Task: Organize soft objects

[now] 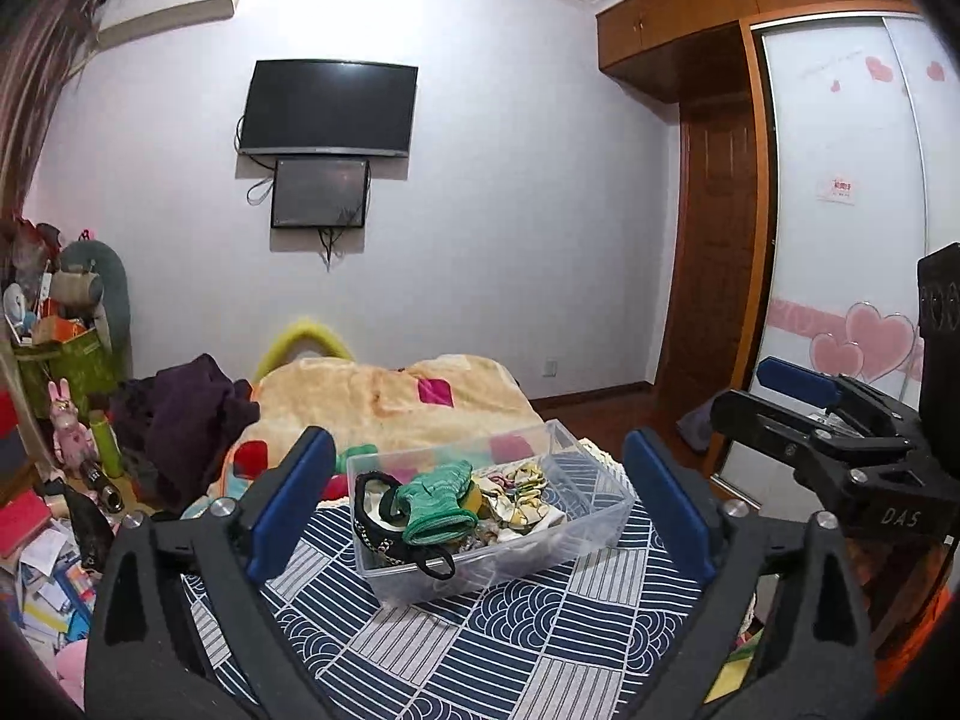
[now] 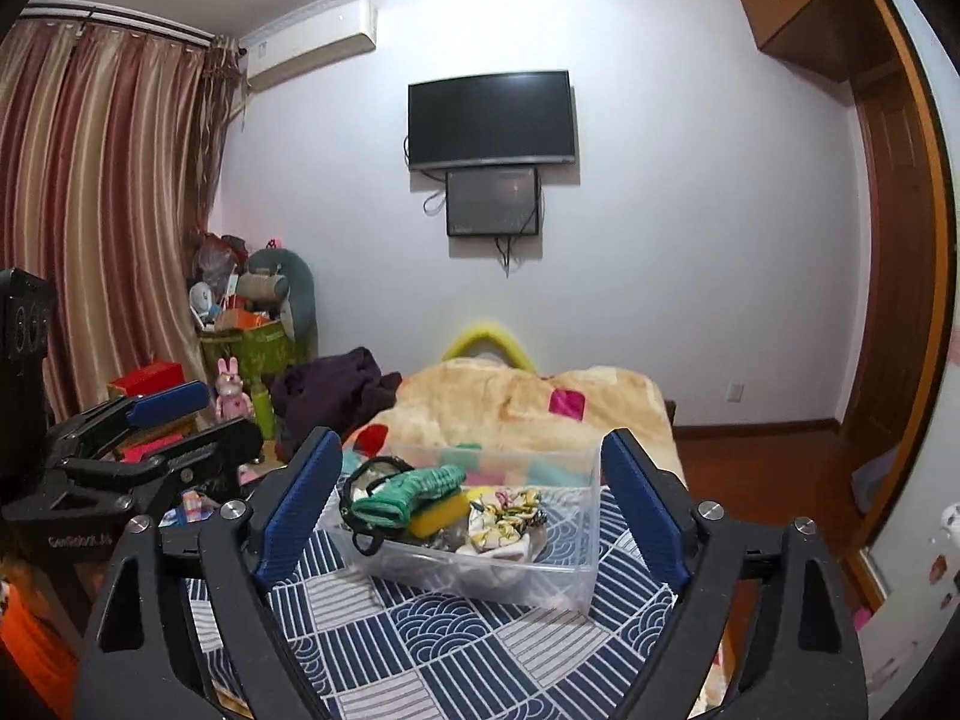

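Note:
A clear plastic bin point(image 1: 600, 531) point(image 2: 576, 564) stands on a navy-and-white patterned cloth point(image 1: 480, 648) point(image 2: 420, 636) on the bed. It holds a green knitted piece point(image 1: 435, 501) point(image 2: 414, 489), a black strap item point(image 1: 375, 513) point(image 2: 360, 531), a yellow sponge-like block point(image 2: 438, 516) and floral fabric point(image 1: 519, 489) point(image 2: 507, 513). My left gripper point(image 1: 480, 504) is open and empty, hovering before the bin. My right gripper point(image 2: 471, 504) is open and empty too. Each gripper also shows at the edge of the other's view: the right one point(image 1: 798, 402), the left one point(image 2: 162, 408).
A beige blanket point(image 1: 384, 396) point(image 2: 516, 402) covers the bed beyond the bin. Dark purple clothes point(image 1: 186, 414) point(image 2: 336, 390) lie at its left. Clutter, a pink rabbit toy point(image 1: 69, 426) and books fill the floor on the left. A wardrobe point(image 1: 840, 240) stands right.

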Demonstrator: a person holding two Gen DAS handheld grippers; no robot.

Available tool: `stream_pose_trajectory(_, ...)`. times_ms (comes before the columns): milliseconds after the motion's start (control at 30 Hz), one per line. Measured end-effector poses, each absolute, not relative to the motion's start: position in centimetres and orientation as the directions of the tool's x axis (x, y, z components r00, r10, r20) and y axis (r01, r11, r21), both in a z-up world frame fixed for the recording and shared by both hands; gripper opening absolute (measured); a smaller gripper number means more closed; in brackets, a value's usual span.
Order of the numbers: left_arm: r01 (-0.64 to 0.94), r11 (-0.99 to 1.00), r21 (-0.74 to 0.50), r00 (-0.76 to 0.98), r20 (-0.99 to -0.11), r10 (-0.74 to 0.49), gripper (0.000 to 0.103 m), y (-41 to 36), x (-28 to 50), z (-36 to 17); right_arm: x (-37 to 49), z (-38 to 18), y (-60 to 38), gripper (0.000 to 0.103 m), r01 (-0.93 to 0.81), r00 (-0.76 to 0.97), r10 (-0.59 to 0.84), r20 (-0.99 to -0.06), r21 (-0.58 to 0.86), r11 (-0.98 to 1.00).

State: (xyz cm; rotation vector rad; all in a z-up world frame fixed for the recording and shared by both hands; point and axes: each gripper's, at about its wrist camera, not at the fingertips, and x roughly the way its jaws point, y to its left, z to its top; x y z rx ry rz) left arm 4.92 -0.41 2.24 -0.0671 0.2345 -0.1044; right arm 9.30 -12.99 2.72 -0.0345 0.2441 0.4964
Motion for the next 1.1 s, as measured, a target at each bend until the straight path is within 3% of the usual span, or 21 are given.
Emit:
stream_pose_trajectory(133, 0.096, 0.993, -0.074, 0.97, -0.218, -0.11, 0.102, -0.5, 4.3, 2.6, 8.5, 2.8, -12.9, 0.103, -0.464, 0.864, 0.458, -0.21, 0.022, 0.886)
stream_pose_trajectory(1100, 0.08, 0.994, -0.071, 0.972, -0.217, -0.093, 0.103, -0.2, 3.4, 2.0, 6.5, 2.5, -13.1, 0.103, -0.466, 0.864, 0.463, -0.198, 0.037, 0.884)
